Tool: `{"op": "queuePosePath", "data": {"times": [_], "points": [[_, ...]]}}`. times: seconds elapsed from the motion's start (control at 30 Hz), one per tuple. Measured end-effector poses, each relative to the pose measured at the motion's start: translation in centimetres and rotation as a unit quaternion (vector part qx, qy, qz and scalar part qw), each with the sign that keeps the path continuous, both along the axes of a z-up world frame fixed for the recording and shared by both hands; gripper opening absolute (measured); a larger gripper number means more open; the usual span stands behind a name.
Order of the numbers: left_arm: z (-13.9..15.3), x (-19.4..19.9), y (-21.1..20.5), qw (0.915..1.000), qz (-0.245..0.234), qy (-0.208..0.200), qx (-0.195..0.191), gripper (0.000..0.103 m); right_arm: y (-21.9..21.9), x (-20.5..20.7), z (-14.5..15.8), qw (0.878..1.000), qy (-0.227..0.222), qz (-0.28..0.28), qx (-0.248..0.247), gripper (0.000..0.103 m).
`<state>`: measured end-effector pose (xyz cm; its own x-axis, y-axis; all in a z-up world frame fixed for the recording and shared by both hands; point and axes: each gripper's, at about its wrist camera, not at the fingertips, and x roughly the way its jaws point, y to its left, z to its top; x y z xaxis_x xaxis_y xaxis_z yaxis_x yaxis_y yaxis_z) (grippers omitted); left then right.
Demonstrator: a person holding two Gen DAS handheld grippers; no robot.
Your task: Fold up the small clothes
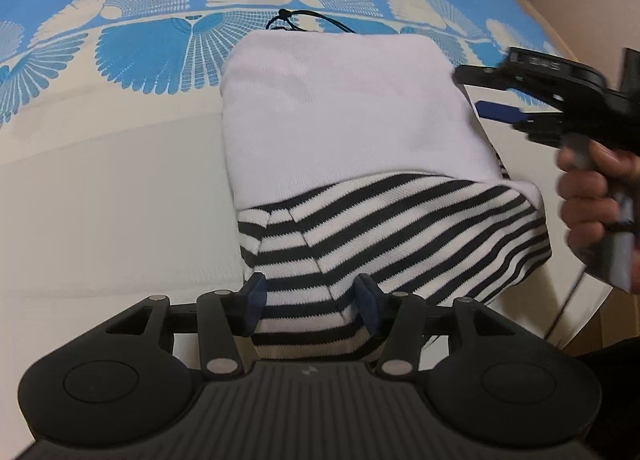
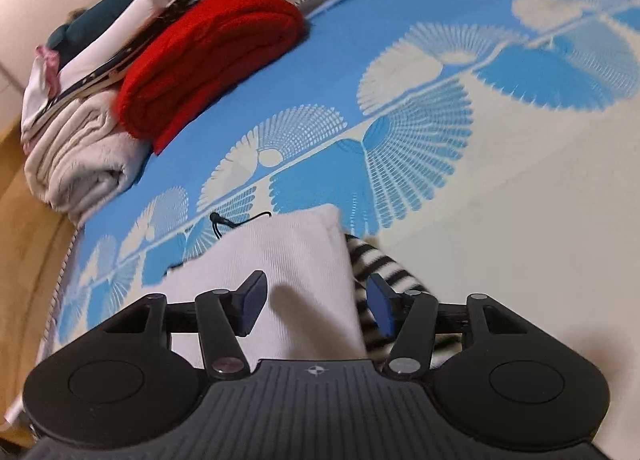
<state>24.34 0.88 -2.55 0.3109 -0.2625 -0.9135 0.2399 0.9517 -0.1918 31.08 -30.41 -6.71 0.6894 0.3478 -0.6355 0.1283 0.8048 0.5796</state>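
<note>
A small garment lies folded on the bed: a white part (image 1: pixel 340 108) farther off and a black-and-white striped part (image 1: pixel 400 228) nearer. A black drawstring (image 1: pixel 288 18) pokes out at its far edge. My left gripper (image 1: pixel 312 300) is open, its blue pads straddling the striped hem without pinching it. My right gripper (image 2: pixel 316 300) is open above the garment's right edge, over the white part (image 2: pixel 288 260) and the striped part (image 2: pixel 380 264). It also shows, hand-held, at the right of the left wrist view (image 1: pixel 532 100).
The bed cover (image 1: pixel 120 180) is white near me and blue with white fan patterns farther off. A stack of folded clothes, red (image 2: pixel 208 56) beside beige (image 2: pixel 80 156), sits at the bed's far corner. A wooden bed edge (image 2: pixel 24 252) runs along the left.
</note>
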Motion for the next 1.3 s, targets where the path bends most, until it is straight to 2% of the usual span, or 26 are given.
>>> {"op": "queuePosePath", "data": {"times": [0.03, 0.07, 0.1, 0.13, 0.17, 0.27, 0.33, 0.4, 0.5, 0.57, 0.63, 0.7, 0.77, 0.83, 0.87, 0.9, 0.93, 0.97, 1.07, 1.1, 1.17, 1.23, 1.3], "points": [[-0.1, 0.0, 0.0, 1.0, -0.003, 0.0, 0.0, 0.055, 0.1, 0.6, -0.4, 1.0, 0.006, 0.0, 0.007, 0.058], [-0.1, 0.1, 0.0, 1.0, -0.006, 0.0, 0.0, 0.055, 0.1, 1.1, -0.8, 1.0, 0.01, -0.002, 0.014, 0.054], [-0.2, 0.1, -0.1, 1.0, -0.008, 0.0, 0.001, 0.055, 0.1, 1.8, -1.2, 1.0, 0.009, 0.0, 0.023, 0.045], [-0.2, 0.1, -0.1, 1.0, -0.009, 0.0, 0.001, 0.055, 0.1, 2.1, -1.2, 1.0, 0.004, 0.003, 0.023, 0.004], [-0.2, 0.2, -0.1, 1.0, -0.01, 0.0, -0.001, 0.055, 0.2, 2.3, -0.7, 1.0, -0.011, -0.003, 0.008, 0.002], [0.0, 0.4, -0.1, 0.9999, -0.008, -0.006, -0.013, 0.055, 0.0, 2.4, 0.9, 0.999, -0.047, -0.012, -0.014, 0.002], [0.0, 0.5, -0.4, 0.9997, -0.01, -0.007, -0.022, 0.055, 0.2, 3.0, 0.4, 0.997, -0.024, -0.019, -0.066, 0.002], [-0.2, 0.4, -0.8, 0.9997, -0.019, -0.006, -0.012, 0.055, 1.0, 3.3, -1.0, 0.995, 0.006, -0.015, -0.103, 0.002], [-0.4, 0.4, -0.9, 0.9997, -0.023, -0.002, -0.002, 0.055, 3.2, 2.9, -1.8, 0.985, 0.011, 0.028, -0.167, 0.007], [-0.2, 0.5, -0.4, 0.9998, -0.016, 0.001, -0.012, 0.055, 3.6, 1.6, -0.6, 0.978, -0.011, 0.036, -0.205, 0.008], [0.3, 0.3, 0.0, 0.9997, -0.012, -0.003, -0.023, 0.054, 3.0, -0.5, 1.5, 0.977, -0.052, 0.028, -0.205, 0.011], [0.9, 0.2, 0.3, 0.9994, -0.008, -0.015, -0.031, 0.054, 2.9, -2.6, 3.1, 0.977, -0.088, 0.047, -0.189, 0.023], [1.7, 0.1, 0.5, 0.9986, 0.0, -0.028, -0.046, 0.054, 3.7, -4.7, 3.4, 0.971, -0.105, 0.109, -0.188, 0.042], [2.1, 0.2, 0.9, 0.9975, 0.012, -0.034, -0.061, 0.054, 5.1, -6.1, 1.7, 0.958, -0.065, 0.207, -0.187, 0.041], [2.1, 0.3, 0.9, 0.9973, 0.016, -0.035, -0.062, 0.054, 5.8, -6.6, 0.3, 0.945, -0.037, 0.247, -0.211, 0.039], [1.8, 0.5, 0.8, 0.9976, 0.02, -0.032, -0.057, 0.054, 6.4, -7.2, -1.5, 0.928, -0.006, 0.261, -0.266, 0.039], [1.2, 0.7, 0.6, 0.9986, 0.022, -0.022, -0.043, 0.054, 6.5, -7.5, -2.7, 0.92, 0.011, 0.259, -0.295, 0.039], [0.5, 0.8, 0.2, 0.9994, 0.021, -0.01, -0.025, 0.054, 6.1, -7.7, -3.4, 0.92, 0.016, 0.256, -0.298, 0.038], [0.4, 0.5, -0.4, 0.9997, 0.019, -0.011, -0.006, 0.054, 4.6, -7.6, -2.8, 0.937, 0.025, 0.232, -0.261, 0.039], [0.7, 0.3, -0.2, 0.9996, 0.021, -0.013, -0.013, 0.054, 4.4, -7.8, -2.8, 0.937, 0.031, 0.228, -0.263, 0.039], [1.0, -0.3, -0.1, 0.9993, 0.016, -0.016, -0.031, 0.054, 4.8, -8.4, -2.9, 0.927, 0.034, 0.238, -0.289, 0.039], [-0.5, -0.3, -0.3, 1.0, 0.002, 0.003, -0.001, 0.055, 5.2, -8.6, -3.1, 0.921, 0.031, 0.243, -0.304, 0.039], [-1.2, -0.4, -0.6, 0.9998, -0.004, 0.004, 0.017, 0.057, 4.9, -8.7, -3.3, 0.927, 0.044, 0.234, -0.289, 0.039]]}}
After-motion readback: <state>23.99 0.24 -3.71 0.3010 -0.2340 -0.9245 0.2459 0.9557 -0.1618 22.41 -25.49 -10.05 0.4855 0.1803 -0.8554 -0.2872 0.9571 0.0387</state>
